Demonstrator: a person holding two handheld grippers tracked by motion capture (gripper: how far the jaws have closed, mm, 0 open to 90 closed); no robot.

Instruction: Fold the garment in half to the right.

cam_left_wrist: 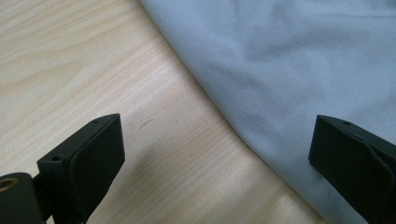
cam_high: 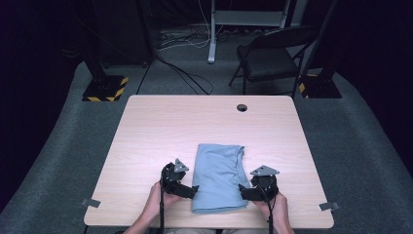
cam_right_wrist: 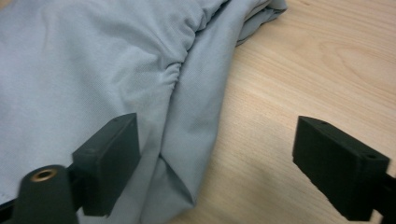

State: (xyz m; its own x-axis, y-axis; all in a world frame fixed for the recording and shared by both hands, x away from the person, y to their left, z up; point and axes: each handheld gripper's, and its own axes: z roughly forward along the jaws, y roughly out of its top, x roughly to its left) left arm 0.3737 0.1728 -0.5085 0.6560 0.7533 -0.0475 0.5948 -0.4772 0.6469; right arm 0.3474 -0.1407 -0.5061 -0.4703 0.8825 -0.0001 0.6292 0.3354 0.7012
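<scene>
A light blue folded cloth (cam_high: 218, 176) lies on the wooden table (cam_high: 160, 122), near its front edge. My left gripper (cam_high: 194, 191) sits at the cloth's left edge, held by a hand. In the left gripper view its jaws stand wide apart, one over bare wood, the other over the cloth (cam_left_wrist: 289, 65), gripping nothing. My right gripper (cam_high: 241, 191) is at the cloth's right edge. Its jaws are open too, straddling the cloth's gathered edge (cam_right_wrist: 187, 116) without pressing on it.
A round cable hole (cam_high: 241, 107) is near the table's far edge. Beyond the table stand a dark folding chair (cam_high: 272, 53) and two stands with striped bases (cam_high: 104, 88). Small grey tabs (cam_high: 90, 202) mark the front corners.
</scene>
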